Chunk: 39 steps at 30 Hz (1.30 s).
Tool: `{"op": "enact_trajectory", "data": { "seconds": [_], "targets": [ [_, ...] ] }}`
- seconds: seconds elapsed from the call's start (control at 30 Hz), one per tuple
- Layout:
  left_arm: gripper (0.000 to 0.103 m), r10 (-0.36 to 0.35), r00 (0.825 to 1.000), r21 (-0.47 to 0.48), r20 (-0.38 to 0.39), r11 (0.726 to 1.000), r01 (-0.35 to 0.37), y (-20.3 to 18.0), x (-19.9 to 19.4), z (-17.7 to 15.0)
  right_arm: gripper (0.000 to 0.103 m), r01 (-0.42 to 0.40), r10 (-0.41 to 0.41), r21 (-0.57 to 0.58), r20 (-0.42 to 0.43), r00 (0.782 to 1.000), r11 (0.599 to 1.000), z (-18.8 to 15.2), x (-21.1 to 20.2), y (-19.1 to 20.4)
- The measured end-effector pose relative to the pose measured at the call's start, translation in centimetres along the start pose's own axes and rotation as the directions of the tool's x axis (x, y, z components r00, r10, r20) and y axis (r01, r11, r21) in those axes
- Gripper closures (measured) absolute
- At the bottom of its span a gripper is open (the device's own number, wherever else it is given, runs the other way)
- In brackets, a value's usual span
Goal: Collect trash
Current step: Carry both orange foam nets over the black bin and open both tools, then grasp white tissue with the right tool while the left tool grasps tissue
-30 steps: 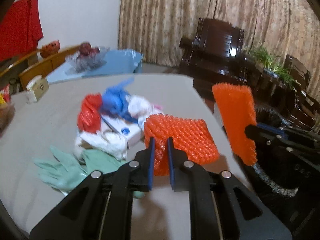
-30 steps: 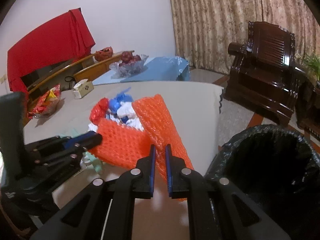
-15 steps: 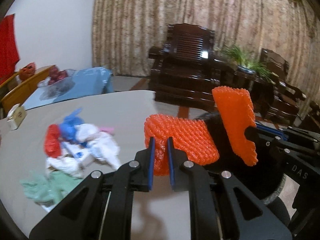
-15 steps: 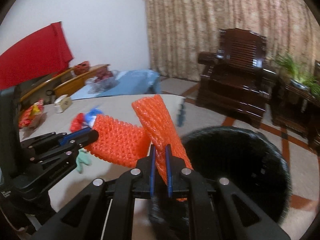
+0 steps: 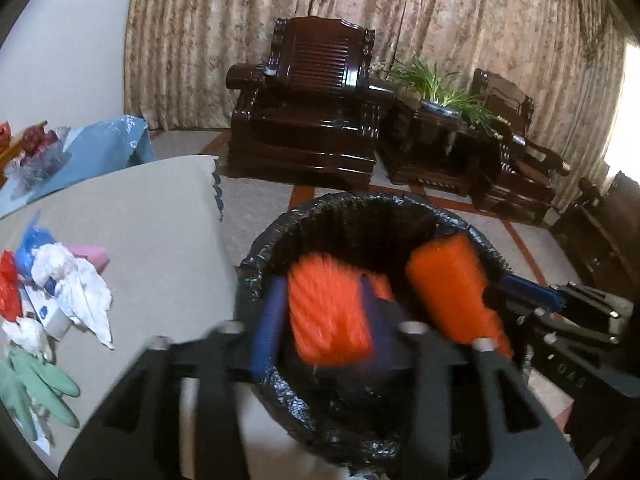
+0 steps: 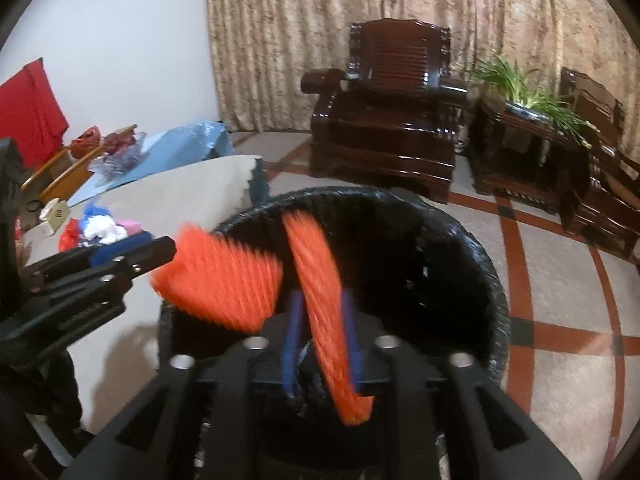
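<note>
A black-lined trash bin (image 5: 472, 236) (image 6: 472, 248) stands by the table's edge. My left gripper (image 5: 320, 316) is open over the bin's mouth, and an orange foam net (image 5: 328, 320) (image 6: 224, 280) sits blurred between its spread fingers. My right gripper (image 6: 320, 328) is open too, with a second orange foam net (image 6: 320, 280) (image 5: 452, 288) standing loosely between its fingers above the bin. More trash lies on the table: white crumpled paper (image 5: 80, 292), red and blue bags (image 5: 16, 268), green gloves (image 5: 36, 388).
The grey table (image 5: 152, 224) is at the left. Dark wooden armchairs (image 5: 308, 100) and a plant stand (image 5: 440, 128) line the curtain behind. A blue-covered table with a fruit bowl (image 5: 36, 152) is far left.
Both grippers swung right from the table to over the bin. Both have opened, and the two orange nets are now loose between the fingers, blurred by motion.
</note>
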State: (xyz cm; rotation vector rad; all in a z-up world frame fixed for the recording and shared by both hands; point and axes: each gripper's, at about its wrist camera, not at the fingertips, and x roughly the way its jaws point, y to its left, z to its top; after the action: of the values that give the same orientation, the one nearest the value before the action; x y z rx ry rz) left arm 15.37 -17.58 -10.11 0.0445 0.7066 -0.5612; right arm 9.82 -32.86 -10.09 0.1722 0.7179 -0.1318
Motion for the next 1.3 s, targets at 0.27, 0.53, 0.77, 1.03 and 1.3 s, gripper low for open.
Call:
{"op": "enact_trajectory", "data": {
  "seconds": [0.27, 0.53, 0.77, 1.03, 1.3],
  "targets": [
    [0.027, 0.087, 0.995, -0.045, 0.041, 0.995, -0.085, 3.1, -2.9, -0.7, 0.006, -0.007, 0.003, 0.046, 0.08, 0.997, 0.999, 0.3, -1.4, 0.9],
    [0.019, 0.282, 0.957, -0.106, 0.074, 0.956, -0.273, 10.0, -8.7, -2.4, 0.006, -0.142, 0.147, -0.049, 0.117, 0.982, 0.989, 1.2, -1.2, 7.9],
    [0.019, 0.439, 0.897, -0.182, 0.05, 0.887, -0.424, 16.7, -13.2, -4.8, 0.006, -0.26, 0.281, -0.174, 0.113, 0.953, 0.95, 1.2, 0.3, 15.6],
    [0.02, 0.518, 0.855, -0.237, 0.034, 0.835, -0.497, 21.5, -14.1, -5.7, 0.009, -0.339, 0.364, -0.238, 0.067, 0.929, 0.91, 1.8, 4.3, 22.4],
    [0.025, 0.524, 0.852, -0.26, -0.002, 0.822, -0.506, 24.7, -11.6, -5.5, 0.019, -0.351, 0.358, -0.25, -0.018, 0.934, 0.902, 2.4, 10.3, 25.9]
  ]
}}
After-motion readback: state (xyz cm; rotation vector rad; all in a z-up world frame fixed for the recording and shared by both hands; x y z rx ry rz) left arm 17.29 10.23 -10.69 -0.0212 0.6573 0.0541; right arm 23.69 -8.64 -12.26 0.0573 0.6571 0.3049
